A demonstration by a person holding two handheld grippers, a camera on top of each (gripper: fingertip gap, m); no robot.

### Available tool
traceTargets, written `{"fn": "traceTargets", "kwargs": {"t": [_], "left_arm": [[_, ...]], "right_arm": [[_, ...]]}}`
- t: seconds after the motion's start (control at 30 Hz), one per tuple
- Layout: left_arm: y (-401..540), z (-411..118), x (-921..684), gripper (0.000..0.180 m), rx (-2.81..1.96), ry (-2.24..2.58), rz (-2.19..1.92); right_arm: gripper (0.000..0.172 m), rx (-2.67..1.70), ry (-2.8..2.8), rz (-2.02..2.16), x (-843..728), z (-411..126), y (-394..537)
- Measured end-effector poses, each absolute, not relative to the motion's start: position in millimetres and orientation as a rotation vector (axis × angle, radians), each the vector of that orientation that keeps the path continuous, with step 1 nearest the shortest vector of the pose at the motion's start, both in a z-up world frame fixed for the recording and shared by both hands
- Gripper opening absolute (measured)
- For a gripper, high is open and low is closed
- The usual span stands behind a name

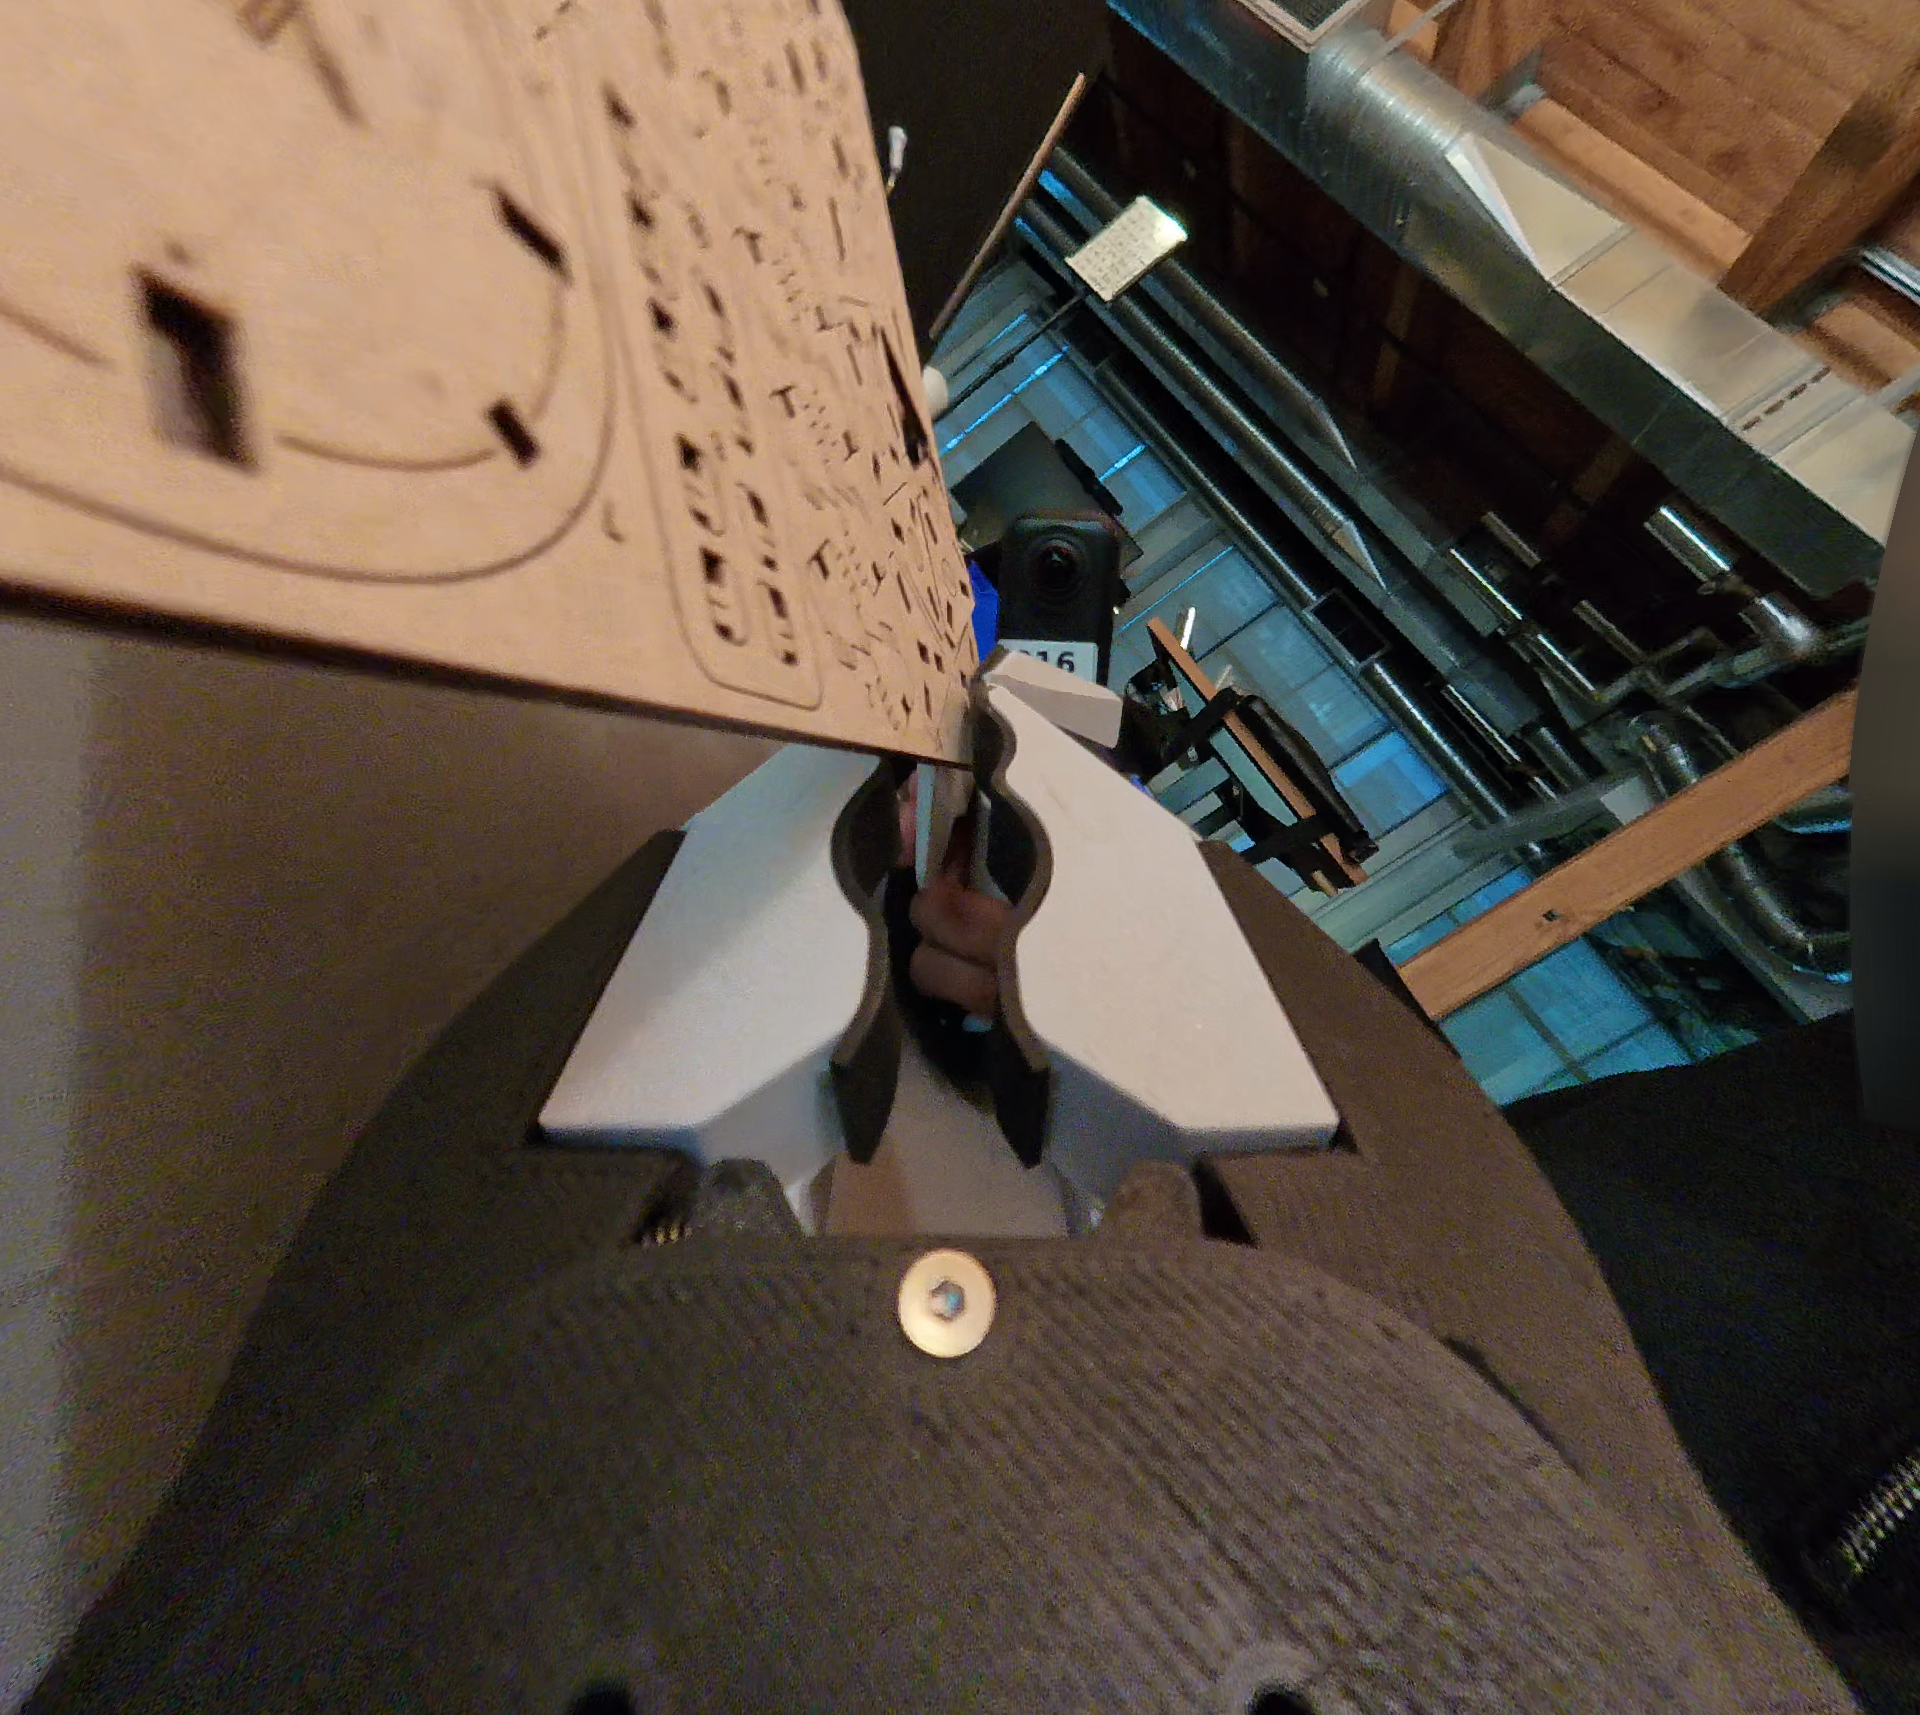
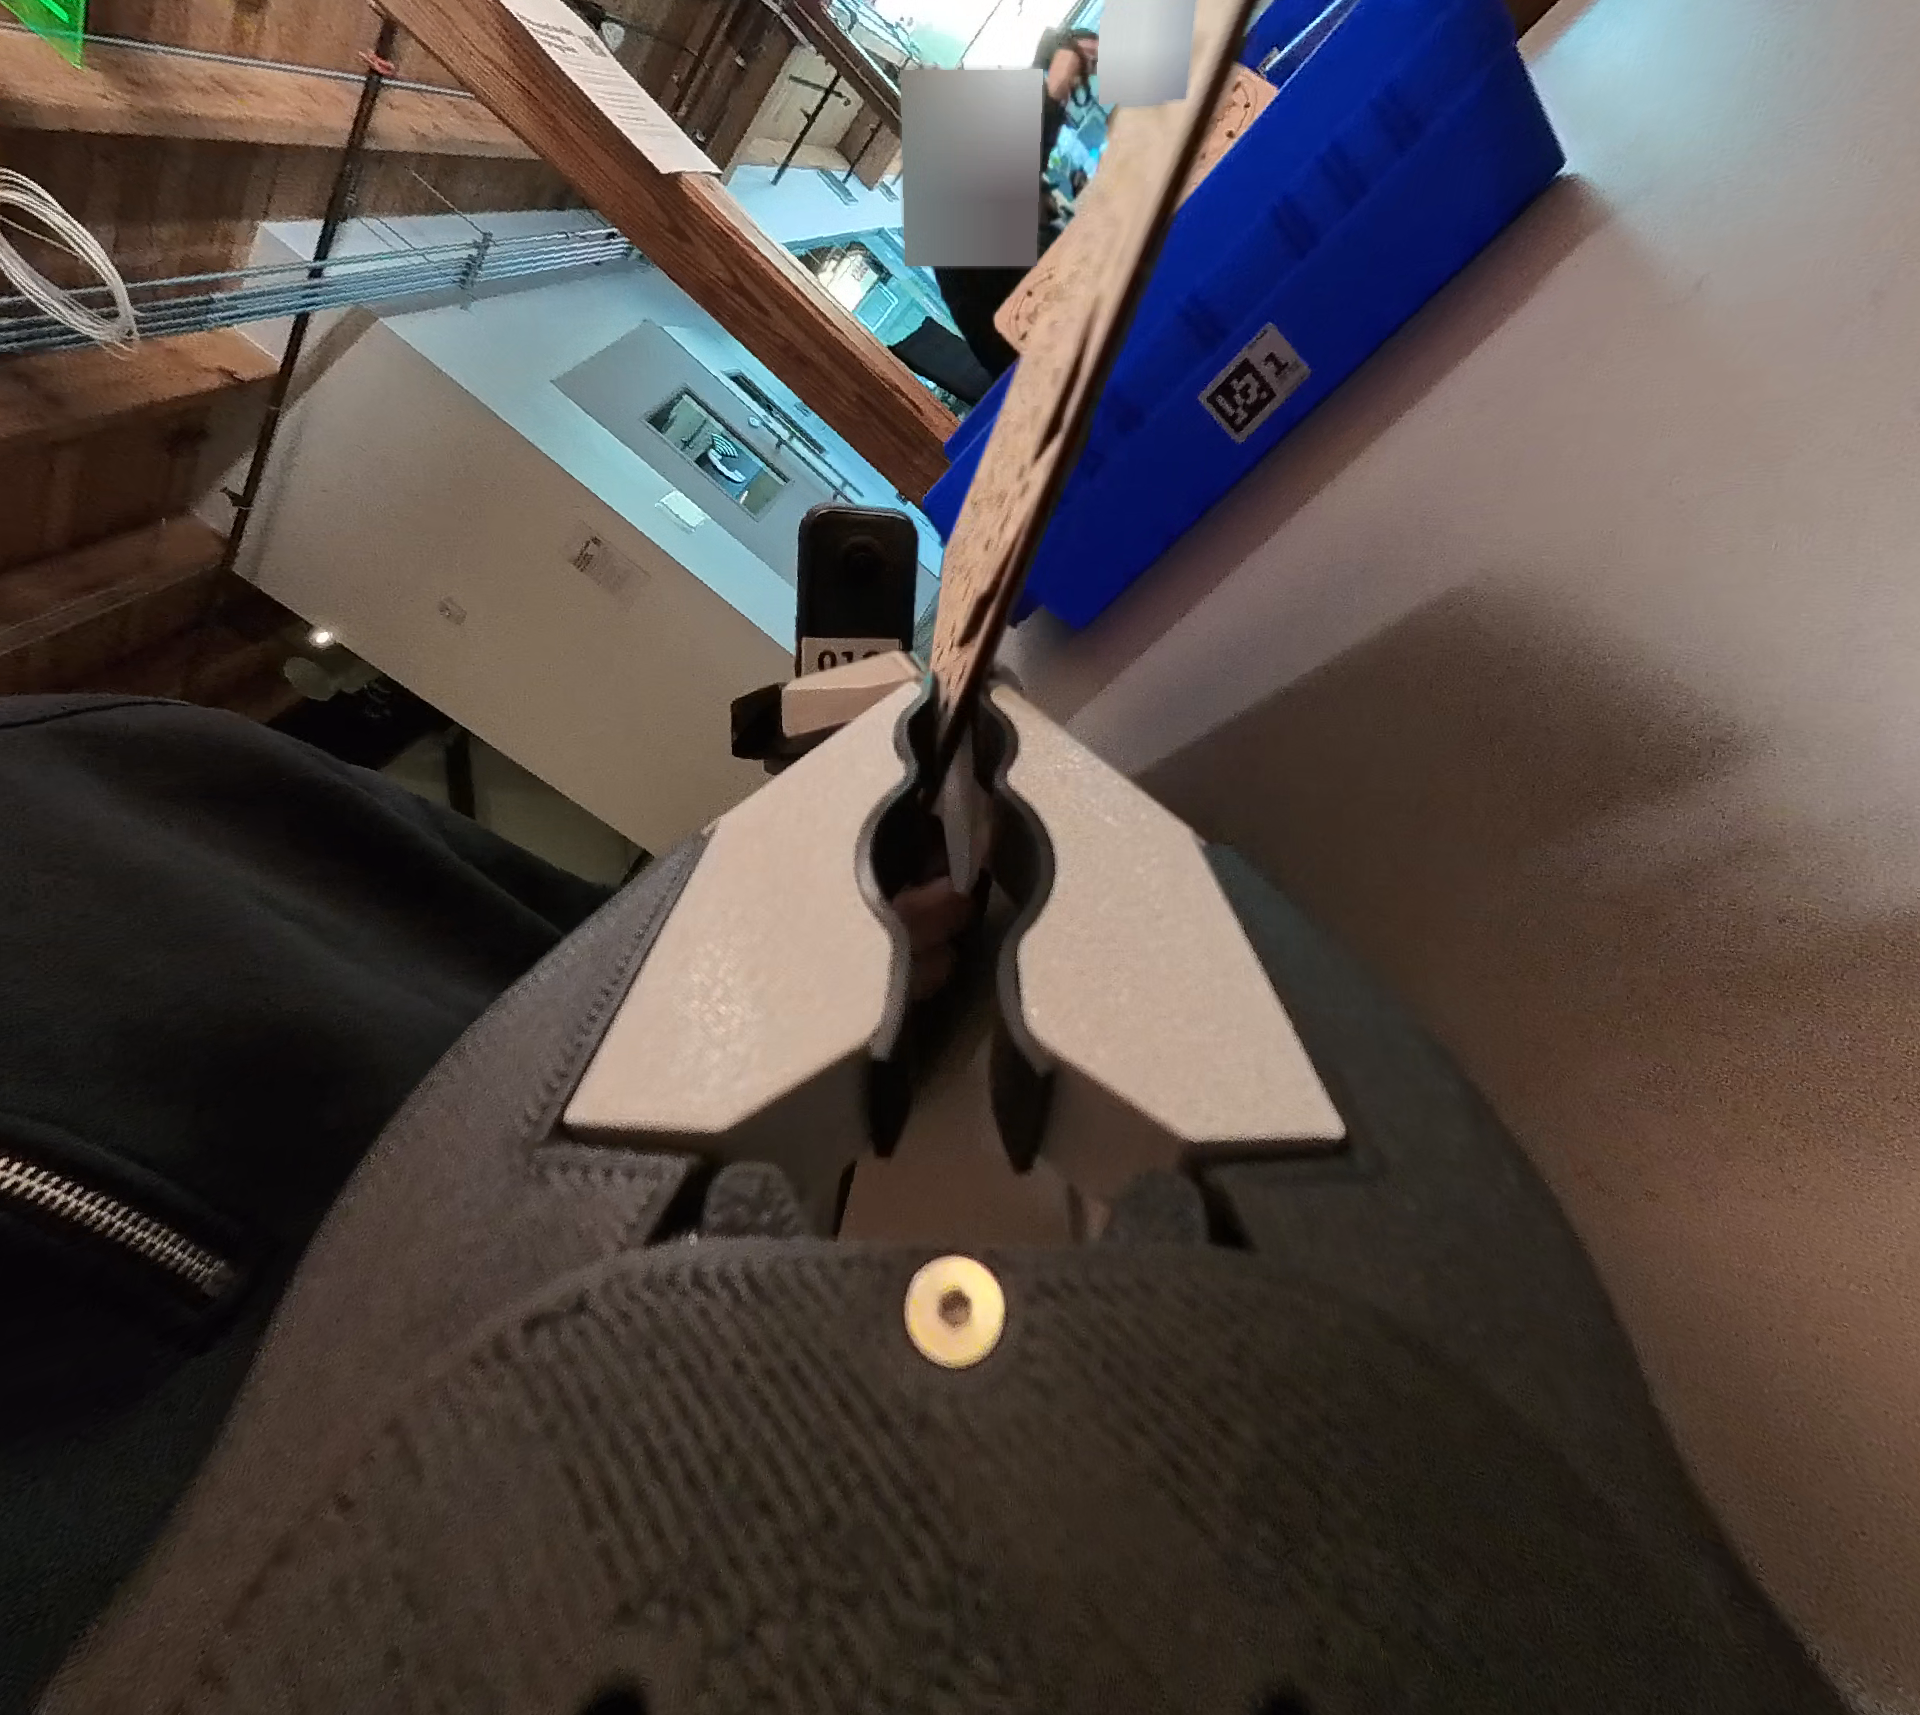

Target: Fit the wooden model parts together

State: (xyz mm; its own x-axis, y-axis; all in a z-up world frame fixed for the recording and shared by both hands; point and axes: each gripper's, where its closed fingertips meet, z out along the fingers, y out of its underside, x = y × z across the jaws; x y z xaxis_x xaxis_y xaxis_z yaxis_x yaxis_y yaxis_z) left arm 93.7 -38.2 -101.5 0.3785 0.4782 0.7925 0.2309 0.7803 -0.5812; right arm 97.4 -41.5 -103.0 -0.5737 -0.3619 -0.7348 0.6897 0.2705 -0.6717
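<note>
A thin laser-cut wooden sheet (image 1: 416,231) with many small cut-outs fills the upper left of the left wrist view. My left gripper (image 1: 961,720) is shut on its lower corner; the sheet hides the left fingertip and the right pad presses on the corner. In the right wrist view the same sheet (image 2: 1101,335) shows edge-on, running up and to the right from the fingertips. My right gripper (image 2: 951,699) is shut on its lower end. Each gripper shows just beyond the other's fingertips, with its black camera (image 1: 1060,574) (image 2: 857,564).
A blue bin (image 2: 1351,242) with more cut wooden sheets (image 2: 1070,263) stands on the grey table (image 2: 1610,730) to the right. A dark jacket sleeve (image 2: 208,990) is at the left. People stand far behind. Wooden beams and metal ducts (image 1: 1455,138) are overhead. The grippers are tip to tip, or close to it.
</note>
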Motion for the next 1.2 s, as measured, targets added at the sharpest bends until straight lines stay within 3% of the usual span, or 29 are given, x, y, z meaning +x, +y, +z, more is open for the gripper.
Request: {"fn": "traceTargets", "kwargs": {"t": [0.23,0.37,1.2], "left_arm": [[-43.3,-100.2,93.7,0.01,-0.657,-1.194,0.162],[-44.4,-97.7,95.5,0.001,-0.63,-1.17,0.118],[-41.2,-93.9,99.7,0.0,-0.689,-1.163,0.234]], "right_arm": [[0.004,0.286,1.651,-1.496,96.6,-100.7,-39.2],[0.004,0.281,1.635,-1.506,95.2,-99.3,-38.4],[0.003,0.316,1.557,-1.438,97.8,-98.5,-41.8]]}}
